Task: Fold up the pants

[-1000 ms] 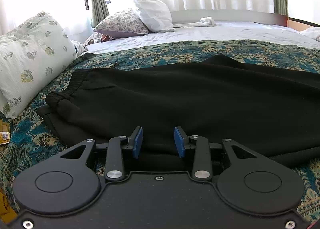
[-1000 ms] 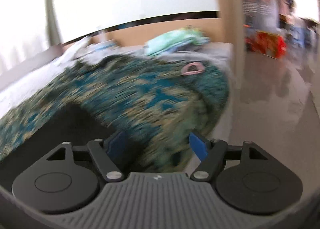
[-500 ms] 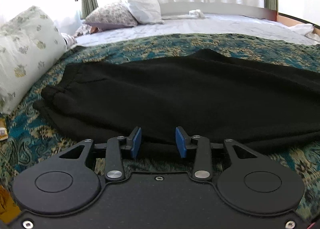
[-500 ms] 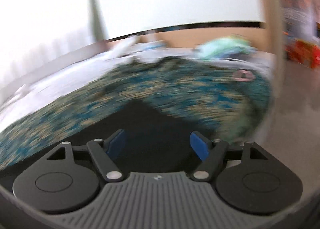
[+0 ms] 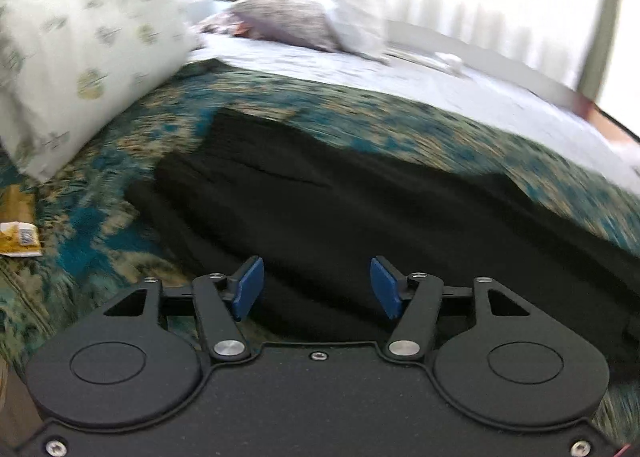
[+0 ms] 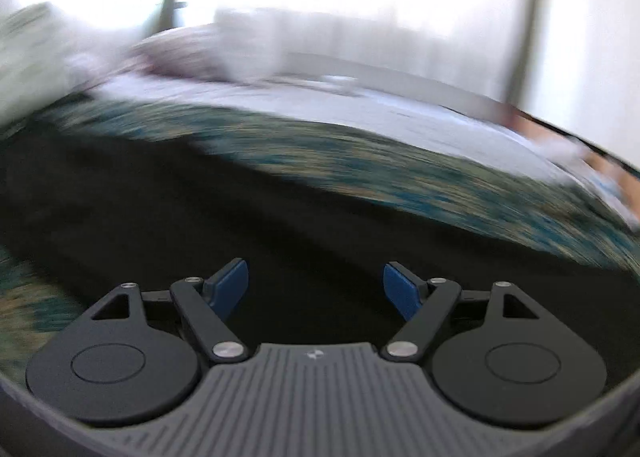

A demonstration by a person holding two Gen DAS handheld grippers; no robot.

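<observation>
1. I see the black pants (image 5: 360, 217) lying flat on the bed cover (image 5: 100, 225), the blue and gold one. They are already folded long, one leg on top of the other.
2. The waist end of the pants is near the big dotted pillow (image 5: 72, 49). The legs run away from that pillow, off to the right of my left view.
3. My left claw (image 5: 316, 287) hangs over the near edge of the pants. It has just been spreading apart, and nothing is between the blue pads (image 5: 248, 287). It pinches nothing.
4. My right claw (image 6: 316, 289) is spread wide too. It is over the pants (image 6: 200, 225), farther from the pillow. It holds nothing. This view is very blurry.
5. I think the next step is to grab one end of the pants and fold it over to the other end.
6. To do it well, I should slow down first so my views are sharp.
7. I should bring each claw low, slide one pad under both layers, then pinch.
8. I should lift both corners together so the cloth stays flat, then lay edge on edge.
9. I should keep clear of the little yellow packet (image 5: 18, 241) near the pillow.
</observation>
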